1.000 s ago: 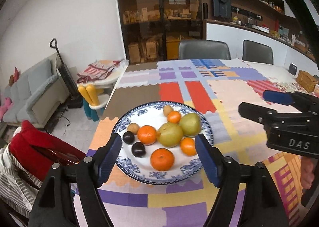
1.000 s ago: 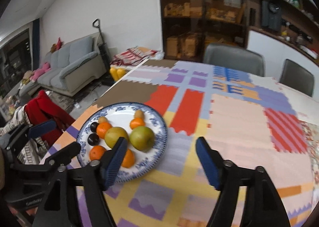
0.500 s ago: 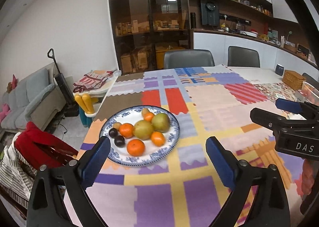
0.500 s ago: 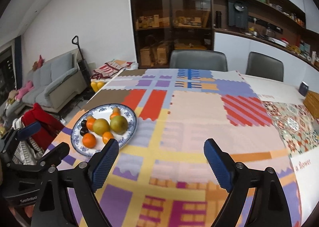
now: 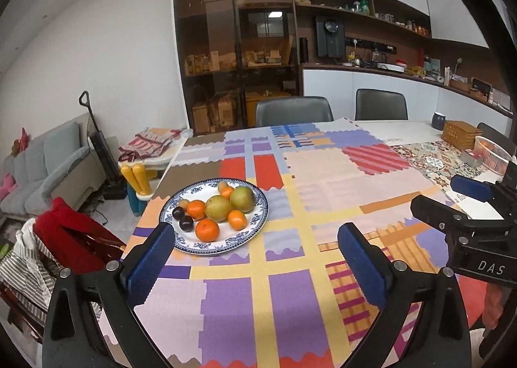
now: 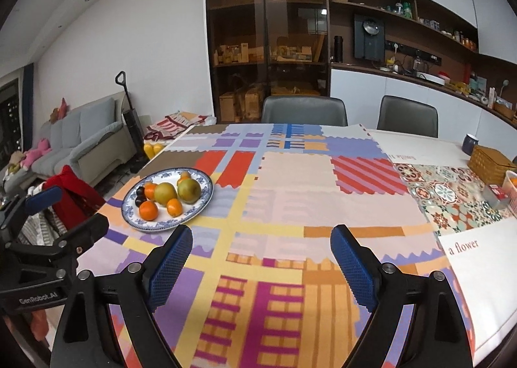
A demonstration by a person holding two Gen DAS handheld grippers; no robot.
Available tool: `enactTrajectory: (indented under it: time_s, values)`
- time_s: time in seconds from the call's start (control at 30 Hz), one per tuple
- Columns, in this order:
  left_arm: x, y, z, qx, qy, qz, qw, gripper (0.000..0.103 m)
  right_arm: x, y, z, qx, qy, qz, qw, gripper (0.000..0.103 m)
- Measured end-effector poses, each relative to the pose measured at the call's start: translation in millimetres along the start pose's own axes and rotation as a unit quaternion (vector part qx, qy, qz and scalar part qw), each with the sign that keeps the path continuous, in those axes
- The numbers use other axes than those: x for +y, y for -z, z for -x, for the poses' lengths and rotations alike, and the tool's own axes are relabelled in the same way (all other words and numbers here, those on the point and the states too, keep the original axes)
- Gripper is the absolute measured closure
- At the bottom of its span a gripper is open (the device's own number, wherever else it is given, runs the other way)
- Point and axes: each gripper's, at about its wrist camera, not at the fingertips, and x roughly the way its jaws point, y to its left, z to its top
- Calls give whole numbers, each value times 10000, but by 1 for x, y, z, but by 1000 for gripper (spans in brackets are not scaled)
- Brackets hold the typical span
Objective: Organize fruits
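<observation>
Fruits [image 5: 223, 208] heaped on a blue-rimmed plate [image 5: 258, 219], at about ten o'clock on the patchwork tabletop [image 5: 290, 271]. Nearest: left gripper [image 5: 255, 258], fingers [image 5: 148, 258] just widened to full spread, nothing between them; right gripper [image 6: 261, 268], fingers [image 6: 350, 264] likewise apart and empty. Beyond the plate: two grey chairs [image 5: 294, 111], then a glass cabinet [image 5: 232, 51].

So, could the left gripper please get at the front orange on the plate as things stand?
Probably yes: the left gripper is open and empty, and the front orange lies exposed near the plate edge with nothing between.
</observation>
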Motion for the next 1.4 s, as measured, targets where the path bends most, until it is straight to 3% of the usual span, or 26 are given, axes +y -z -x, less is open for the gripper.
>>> enactTrajectory:
  time_s: [0.4, 1.4]
  values:
    - [-8, 3, 22, -128, 33, 45, 9999, 0, -10, 15, 26, -188, 72, -104, 9997, 12]
    - [-15, 5, 30, -305, 8, -16, 9995, 0, -16, 21, 33, -214, 91, -242, 9994, 11]
